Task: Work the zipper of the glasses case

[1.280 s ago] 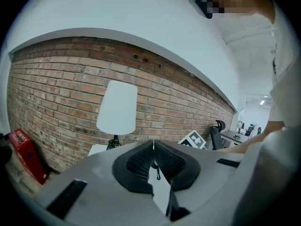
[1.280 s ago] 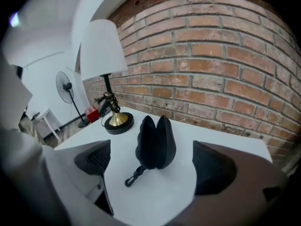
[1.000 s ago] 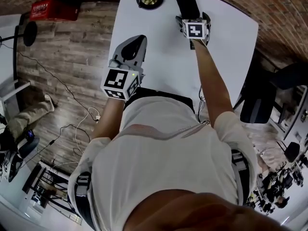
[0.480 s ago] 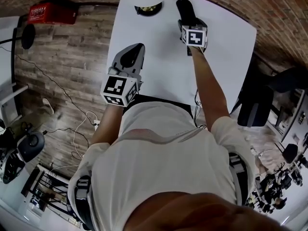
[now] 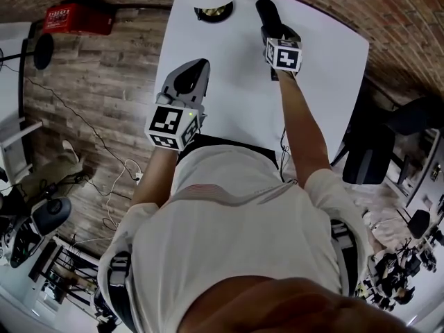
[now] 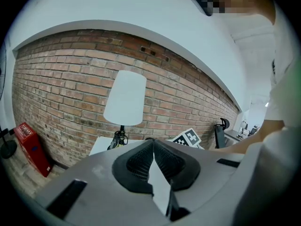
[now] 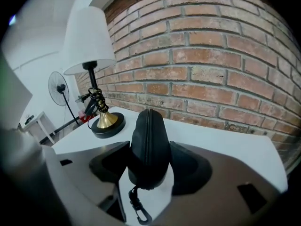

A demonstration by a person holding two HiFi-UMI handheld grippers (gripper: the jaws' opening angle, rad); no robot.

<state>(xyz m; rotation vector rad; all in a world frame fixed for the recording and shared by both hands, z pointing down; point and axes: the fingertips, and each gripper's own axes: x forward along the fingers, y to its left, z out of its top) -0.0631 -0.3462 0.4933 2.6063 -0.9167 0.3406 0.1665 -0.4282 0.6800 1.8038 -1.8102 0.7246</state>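
The black glasses case (image 7: 149, 142) stands on edge on the white table (image 5: 236, 89), its zipper (image 7: 148, 121) running up its spine and a small clip (image 7: 138, 214) hanging at its near end. My right gripper (image 7: 149, 163) is closing on the case, and both pads touch its sides. From the head view the case (image 5: 267, 11) pokes out beyond the right gripper (image 5: 272, 28) near the table's far edge. My left gripper (image 5: 194, 71) hovers over the table's left part, shut with nothing in it (image 6: 152, 147).
A lamp with a brass base (image 5: 214, 9) and white shade (image 7: 89, 36) stands at the table's far edge, left of the case. A brick wall lies behind. A red box (image 5: 76, 16) sits on the wooden floor to the left and a dark chair (image 5: 374, 144) to the right.
Both grippers stay almost where they were on the table. The head view has shifted slightly.
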